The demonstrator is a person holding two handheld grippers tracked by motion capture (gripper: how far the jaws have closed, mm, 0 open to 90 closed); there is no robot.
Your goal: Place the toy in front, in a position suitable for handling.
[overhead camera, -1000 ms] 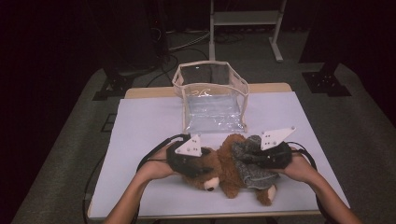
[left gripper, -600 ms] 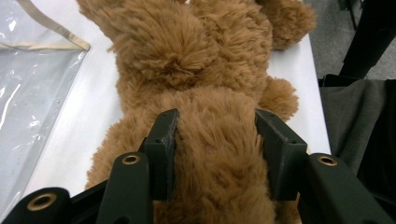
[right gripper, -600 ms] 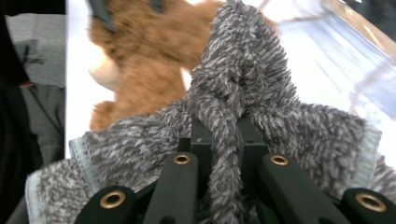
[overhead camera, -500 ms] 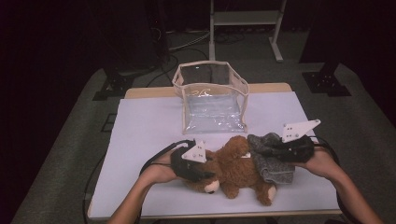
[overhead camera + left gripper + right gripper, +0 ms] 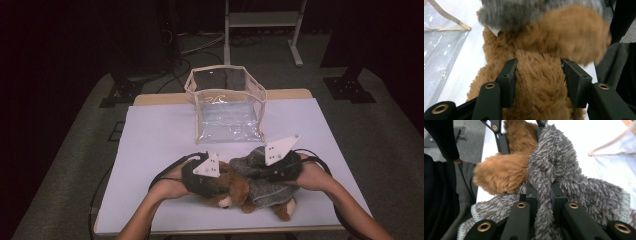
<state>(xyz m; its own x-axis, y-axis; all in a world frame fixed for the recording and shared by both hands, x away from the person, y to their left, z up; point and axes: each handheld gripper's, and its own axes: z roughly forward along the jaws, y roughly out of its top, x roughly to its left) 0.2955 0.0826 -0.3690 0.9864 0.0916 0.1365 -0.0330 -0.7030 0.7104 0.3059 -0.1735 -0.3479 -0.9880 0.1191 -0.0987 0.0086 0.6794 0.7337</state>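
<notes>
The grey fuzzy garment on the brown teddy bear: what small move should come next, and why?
Probably pull the grey garment a little further off with the right gripper, which pinches a fold of it. The left gripper clamps the teddy bear, whose arm is already bare.

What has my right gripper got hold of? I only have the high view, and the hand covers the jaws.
Observer: The right gripper is clamped on a fold of the grey fuzzy garment.
Operator: And the left one?
Observer: The left gripper has the brown teddy bear between its jaws, which have just been opening; the pads sit against the plush on both sides.
Operator: Is the garment off the bear?
Observer: Not fully; in the right gripper view it drapes against the brown plush.
</notes>
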